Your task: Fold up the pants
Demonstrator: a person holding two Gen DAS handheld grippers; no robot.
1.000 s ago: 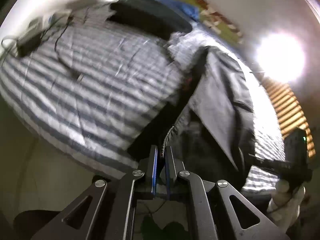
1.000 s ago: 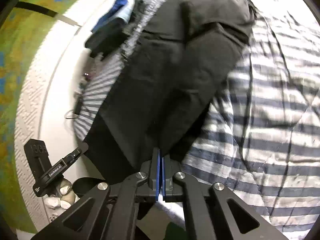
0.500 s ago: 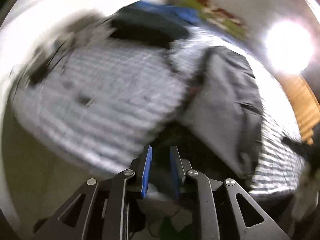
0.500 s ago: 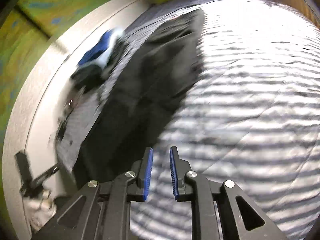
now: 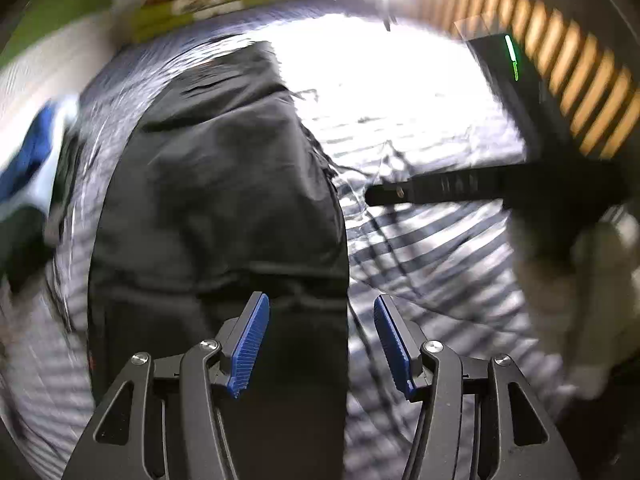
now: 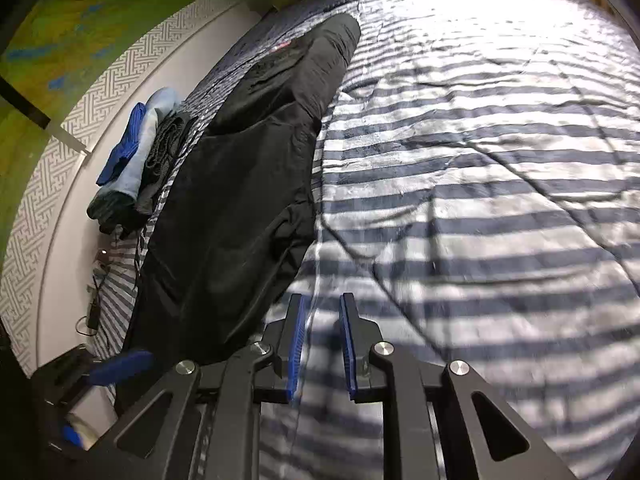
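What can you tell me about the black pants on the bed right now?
The black pants lie flat as one long, narrow strip on the striped blanket, apparently folded lengthwise with one leg on the other. The cloth looks thin, matte and lightly creased, with a small red mark near the far end. A pile of folded clothes sits beside them toward the wall. Neither gripper holds them; the left gripper hovers open above the near end.

Left hand-held gripper (image 5: 321,340) just opened, empty — over black pants (image 5: 224,200); striped bedding (image 5: 432,248)
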